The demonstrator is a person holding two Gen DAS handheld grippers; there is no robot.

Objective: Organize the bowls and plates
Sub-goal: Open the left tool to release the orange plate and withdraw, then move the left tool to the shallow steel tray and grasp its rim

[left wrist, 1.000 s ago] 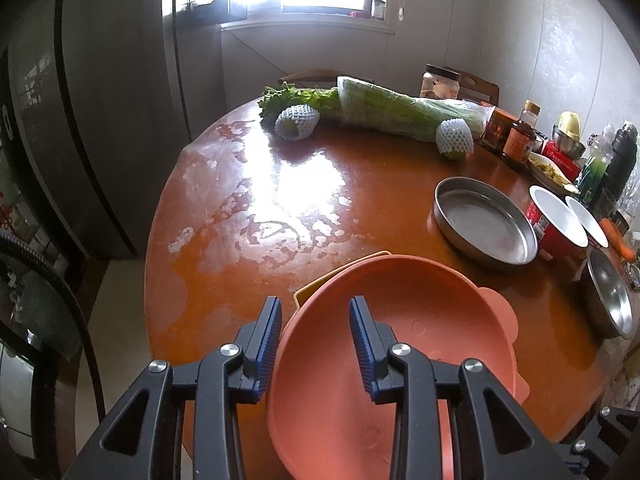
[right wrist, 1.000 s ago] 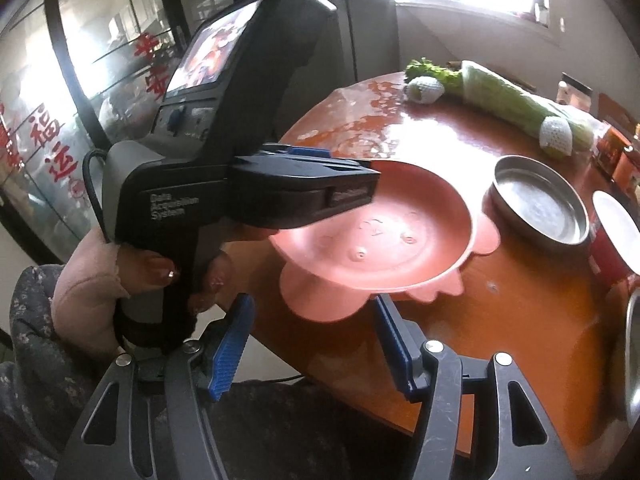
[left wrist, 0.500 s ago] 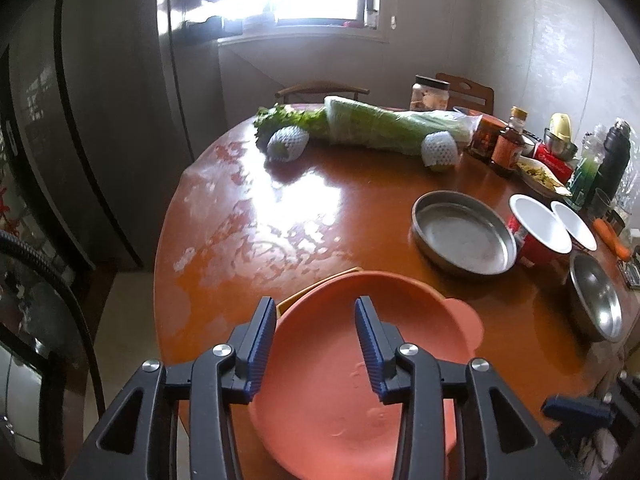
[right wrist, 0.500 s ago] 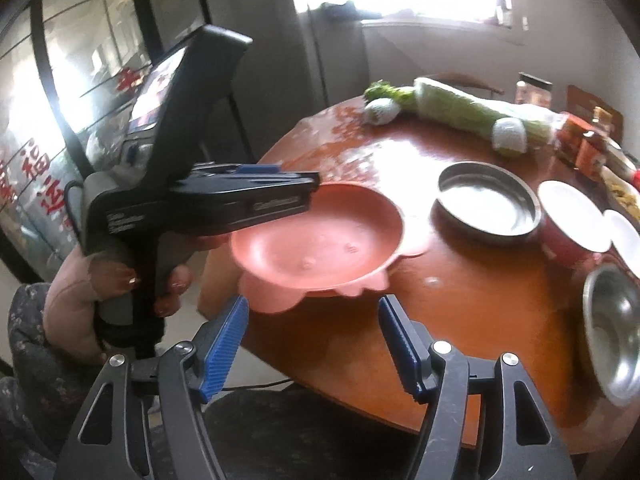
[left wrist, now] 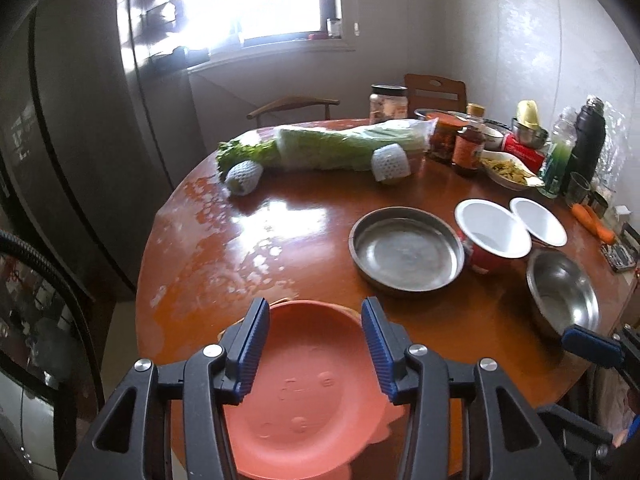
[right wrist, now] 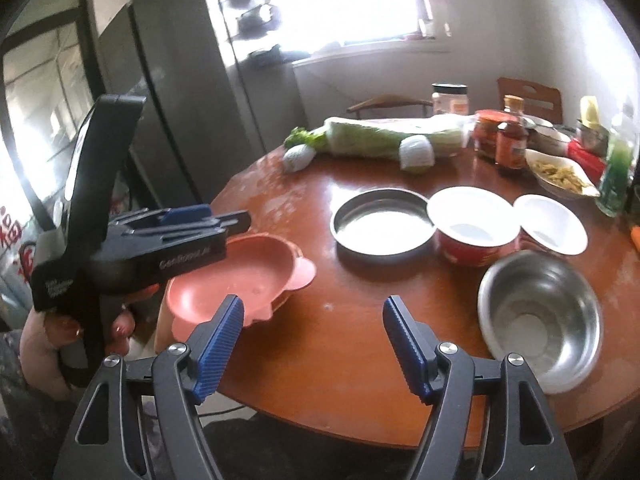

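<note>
A salmon-pink plastic plate (left wrist: 304, 392) lies at the table's near left edge, on a yellow one whose rim just shows. My left gripper (left wrist: 314, 350) is open above it, fingers apart and clear of it; it also shows in the right wrist view (right wrist: 192, 220) over the pink plate (right wrist: 240, 276). My right gripper (right wrist: 314, 344) is open and empty above the table's front edge. A flat steel pan (right wrist: 382, 222), two red bowls with white insides (right wrist: 470, 220) (right wrist: 550, 226) and a deep steel bowl (right wrist: 540, 316) stand to the right.
A wrapped cabbage (left wrist: 344, 144), two foam-netted fruits (left wrist: 244, 176), jars, sauce bottles (left wrist: 468, 146), a dish of food (left wrist: 506, 170), a thermos (left wrist: 586, 144) and a carrot (left wrist: 592, 222) crowd the back and right. A dark fridge (left wrist: 80, 160) stands left. The table (left wrist: 248, 236) is round.
My left gripper has pulled back and up from the pink plate, which now lies on the table. My right gripper has swung right toward the steel bowl.
</note>
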